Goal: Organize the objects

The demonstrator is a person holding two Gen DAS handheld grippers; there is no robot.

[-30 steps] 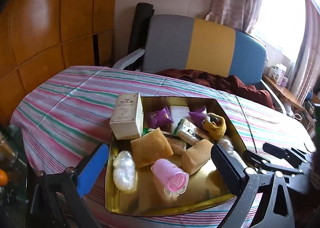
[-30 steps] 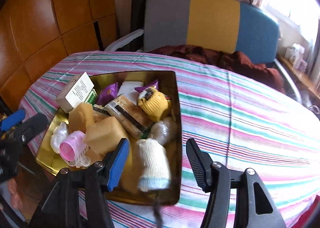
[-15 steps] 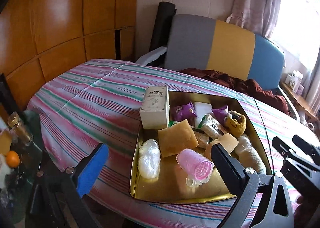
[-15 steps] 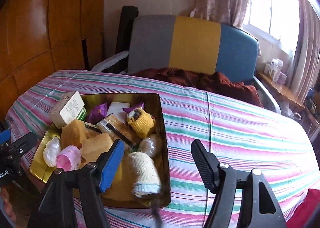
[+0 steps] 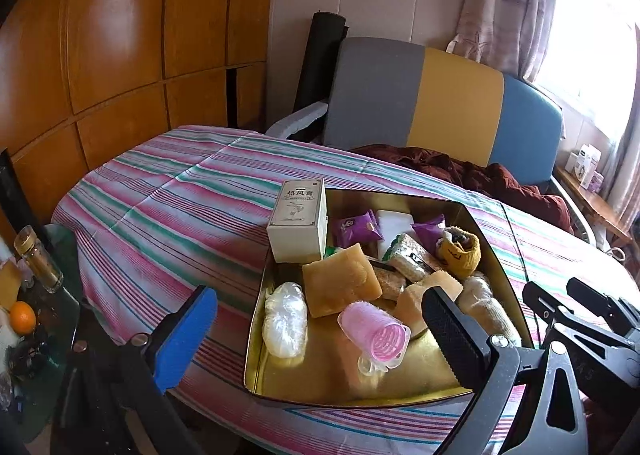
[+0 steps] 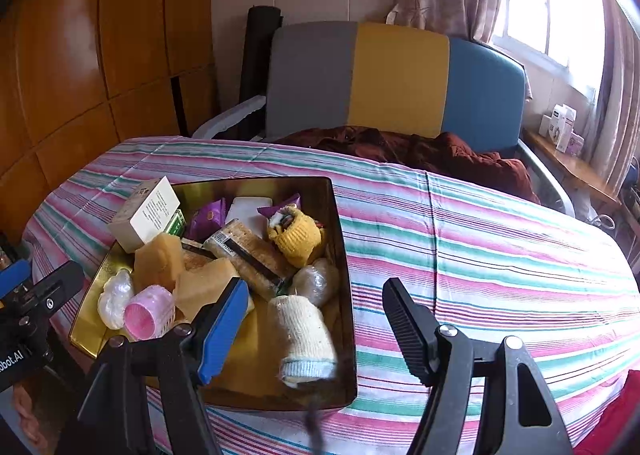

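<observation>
A gold metal tray (image 5: 256, 335) on the striped tablecloth holds a white box (image 5: 298, 225), a pink hair roller (image 5: 374, 331), a yellow sock (image 5: 460, 251), tan sponges, purple snack packets and a cream sock (image 6: 304, 335). The cream sock lies in the tray's near right corner. My right gripper (image 6: 315, 287) hovers above that sock, open, with its pads clear of it. Over the tray's near left side my left gripper (image 5: 318, 297) stands wide open with nothing between its fingers. Each gripper shows in the other's view: the right gripper (image 5: 580, 307) and the left gripper (image 6: 40, 287).
A grey, yellow and blue armchair (image 5: 440, 103) with a dark red cloth (image 5: 460, 171) stands behind the table. The striped tablecloth (image 6: 480, 247) stretches right of the tray. A low side table at the left holds a bottle (image 5: 38, 259) and an orange (image 5: 23, 317).
The right gripper's jaws have widened and it has drawn back from the cream sock, which stays in the tray. The left view has swung left, so the tray sits further right.
</observation>
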